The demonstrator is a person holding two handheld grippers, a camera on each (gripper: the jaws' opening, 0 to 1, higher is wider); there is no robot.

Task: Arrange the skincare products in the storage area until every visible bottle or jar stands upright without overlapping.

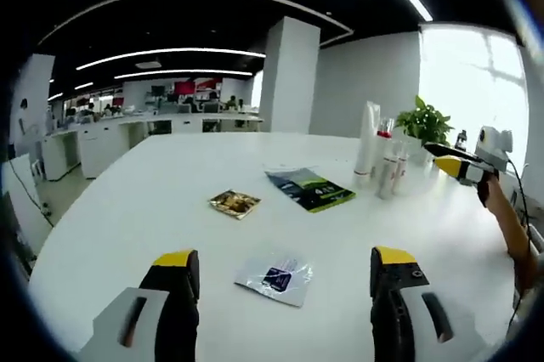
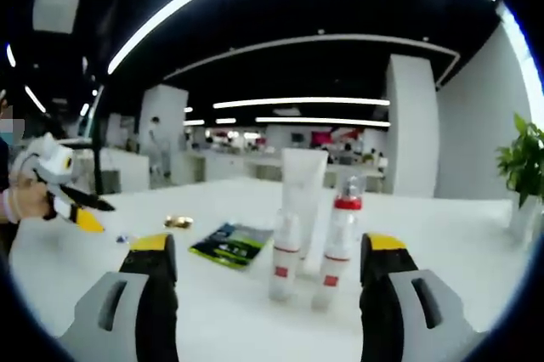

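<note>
Both tools, left [image 1: 285, 281] and right [image 2: 268, 273], are wide open and hold nothing. The tube [image 2: 303, 188] and two bottles [image 2: 333, 247] stand upright together on the white worktop [image 1: 153, 200], before the right tool, near a plant [image 1: 422, 124]

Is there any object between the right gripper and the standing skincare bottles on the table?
Nothing visible is in the way. The right gripper is open and faces the two small bottles and the white tube over bare white table. The dark sachet lies off to the side.
</note>
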